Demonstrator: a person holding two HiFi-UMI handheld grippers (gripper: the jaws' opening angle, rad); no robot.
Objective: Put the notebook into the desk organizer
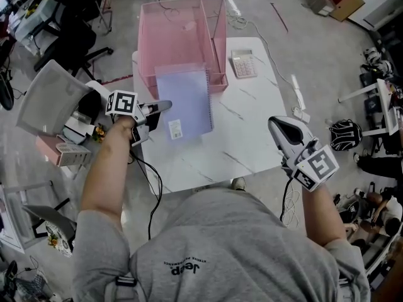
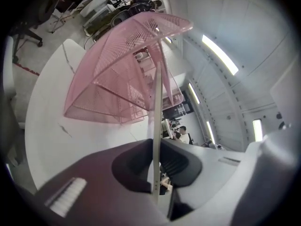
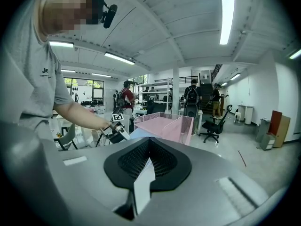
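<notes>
The left arm stretches forward along the left side of the table (image 1: 252,150). The left gripper (image 1: 165,106) tips slightly down and inward, its jaws pinched on the left edge of the notebook (image 1: 189,99) — the lilac cover faces up over the tabletop, its far end at the open front of the pink desk organizer (image 1: 151,43). The right arm is bent beside the table's right edge — the right gripper (image 1: 277,123) points forward, jaws together on nothing.
</notes>
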